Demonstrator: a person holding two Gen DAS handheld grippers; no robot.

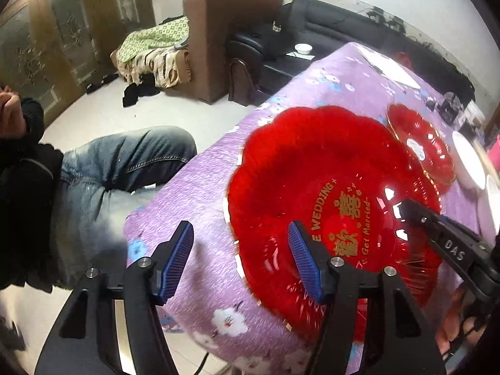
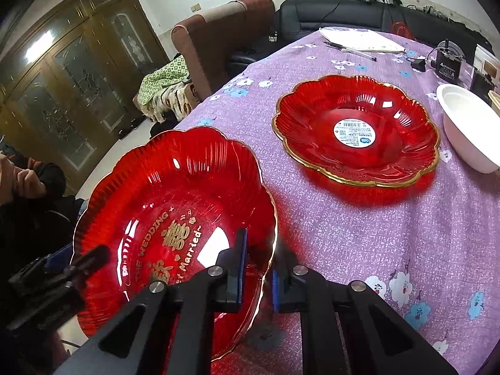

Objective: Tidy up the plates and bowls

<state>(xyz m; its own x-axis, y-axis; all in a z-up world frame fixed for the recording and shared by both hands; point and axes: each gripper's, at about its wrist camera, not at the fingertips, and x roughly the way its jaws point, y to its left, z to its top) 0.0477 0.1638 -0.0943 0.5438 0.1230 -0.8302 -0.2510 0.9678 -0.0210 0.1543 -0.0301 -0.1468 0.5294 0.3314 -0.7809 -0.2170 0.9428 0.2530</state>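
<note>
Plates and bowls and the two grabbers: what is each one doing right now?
Red wedding plate: tilted, rim pinched by the right gripper.
Red plate with a barcode sticker: lying flat on the purple tablecloth, untouched.
White bowl: upright on the cloth, looks empty.
Right gripper: shut on the wedding plate's rim.
Left gripper: open, one finger over the wedding plate, holding nothing.
Pen: lying by the papers.

Home living rm, brown armchair, black sofa, wood-and-glass cabinet, floral tablecloth
</note>
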